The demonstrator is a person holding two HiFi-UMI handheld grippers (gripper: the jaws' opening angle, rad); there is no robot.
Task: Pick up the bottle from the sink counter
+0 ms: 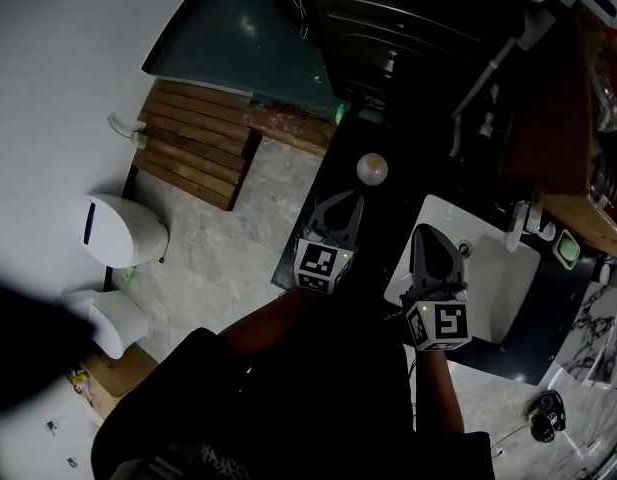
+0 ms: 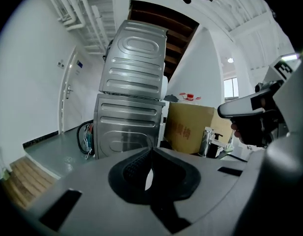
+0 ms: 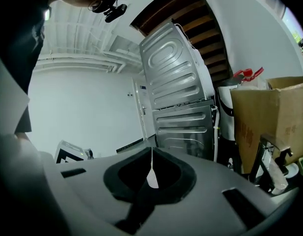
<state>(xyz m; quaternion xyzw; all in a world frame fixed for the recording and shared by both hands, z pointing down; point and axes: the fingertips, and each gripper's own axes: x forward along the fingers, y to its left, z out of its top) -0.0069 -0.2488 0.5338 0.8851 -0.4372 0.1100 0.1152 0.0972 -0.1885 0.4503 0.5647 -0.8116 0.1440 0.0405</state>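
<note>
Both pressed together, empty: left grey 2-jaw gripper (image 1: 348, 206) and right grey 2-jaw gripper (image 1: 421, 232) by the white rectangular sink basin (image 1: 500, 280); pale round-topped bottle (image 1: 372, 169) stands beyond the basin's far-left corner; best spread left jaws first, straddle it squarely.

Head view dim and murky; both gripper views brighter, daylit off white walls, strongly fisheye-warped with dark corners.

Bottle (image 1: 372, 169): pale, round outline seen from above, apparently upright. Position: just ahead of the left gripper (image 1: 358, 200) tips, not touching.
</note>
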